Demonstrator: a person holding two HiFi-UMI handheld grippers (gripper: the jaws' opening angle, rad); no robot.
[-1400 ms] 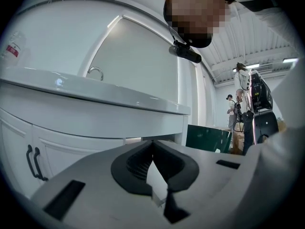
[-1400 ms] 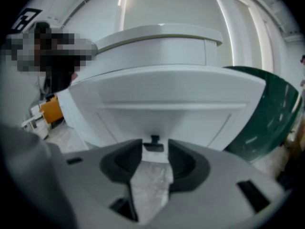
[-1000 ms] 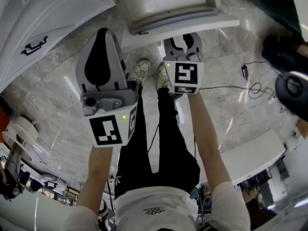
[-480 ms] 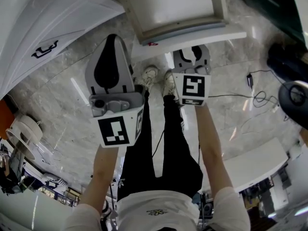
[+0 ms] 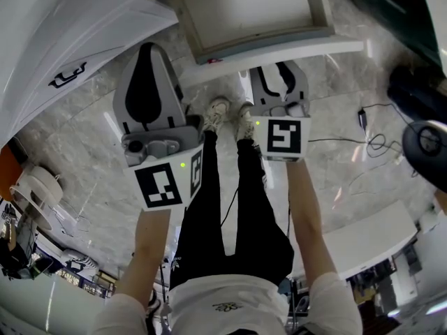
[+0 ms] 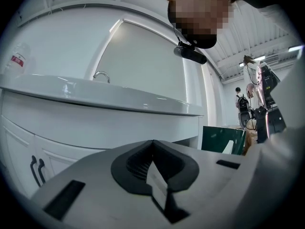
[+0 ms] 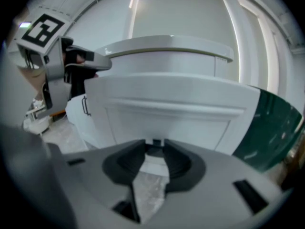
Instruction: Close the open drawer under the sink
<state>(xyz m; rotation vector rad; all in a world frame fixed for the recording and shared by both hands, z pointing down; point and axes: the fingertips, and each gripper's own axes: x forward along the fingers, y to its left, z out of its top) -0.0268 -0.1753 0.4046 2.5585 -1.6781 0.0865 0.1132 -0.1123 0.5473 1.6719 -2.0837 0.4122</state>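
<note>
Open drawer (image 5: 279,51) under the sink (image 7: 167,46) juts toward the person, its long white front lying crosswise just ahead of the right gripper (image 5: 280,72), whose jaws stand slightly apart and empty; the left gripper (image 5: 148,51), jaws closed together on nothing, sits farther left.

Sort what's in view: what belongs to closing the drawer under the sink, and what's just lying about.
For the job: open drawer, front panel, right hand-held gripper, left hand-held gripper.
Just lying about: floor cable, white fan, green panel.
</note>
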